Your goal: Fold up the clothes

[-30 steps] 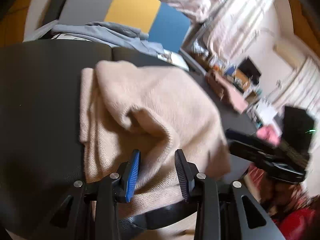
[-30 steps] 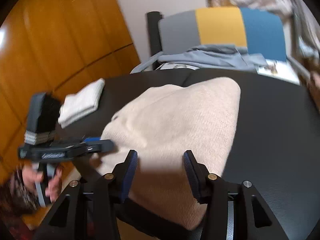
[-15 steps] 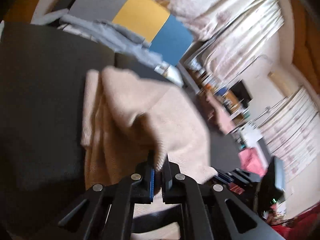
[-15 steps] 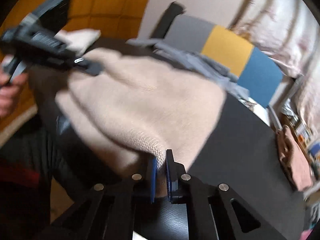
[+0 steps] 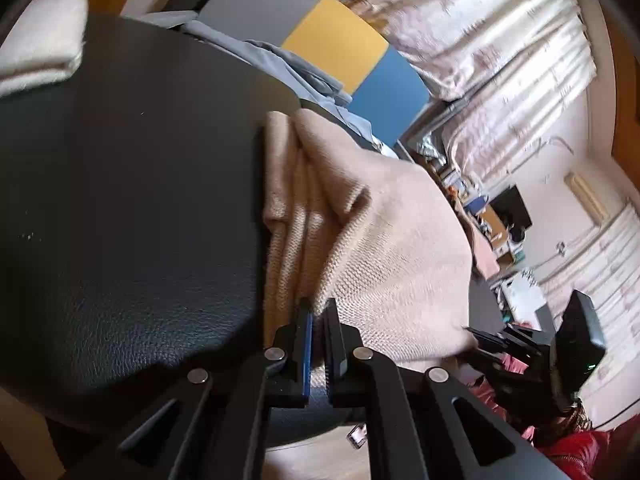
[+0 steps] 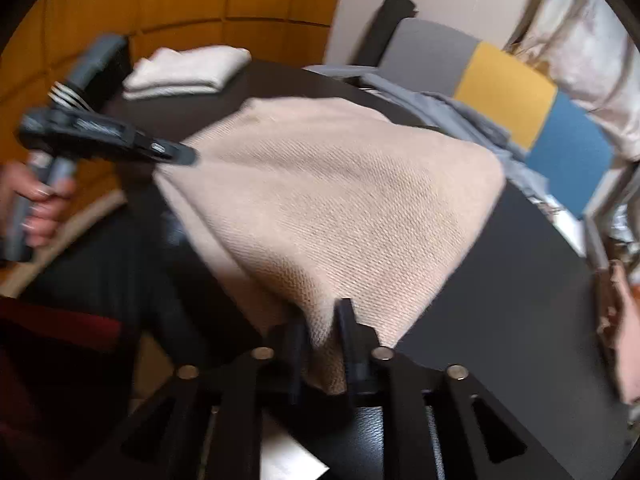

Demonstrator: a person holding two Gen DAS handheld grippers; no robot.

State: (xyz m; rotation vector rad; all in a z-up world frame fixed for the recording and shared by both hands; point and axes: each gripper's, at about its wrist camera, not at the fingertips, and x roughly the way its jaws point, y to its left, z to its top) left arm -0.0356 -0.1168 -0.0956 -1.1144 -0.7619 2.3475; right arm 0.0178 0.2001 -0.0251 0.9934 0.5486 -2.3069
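A beige knitted sweater [image 5: 380, 220] lies folded on the black leather table [image 5: 140, 160], with loose folds along its left side. My left gripper [image 5: 318, 308] is shut on its near edge, with fabric pinched between the pads. In the right wrist view the same sweater [image 6: 340, 184] spreads across the table [image 6: 520, 300]. My right gripper [image 6: 324, 316] has a bunched corner of the sweater between its pads, and its jaws are opening. The left gripper [image 6: 188, 156] reaches the sweater's far left corner. The right gripper [image 5: 476, 334] shows at the sweater's right corner.
A folded white towel [image 6: 188, 70] lies at the table's far left corner. A grey-blue garment [image 6: 440, 108] is heaped behind the sweater, in front of a grey, yellow and blue chair back [image 6: 504, 88]. A hand [image 6: 40, 208] grips the left tool. A brownish cloth [image 6: 624, 320] lies at far right.
Both grippers went from open over the sweater to closed on its near edge. Both views have rolled, and the left gripper has dropped closer to the table edge.
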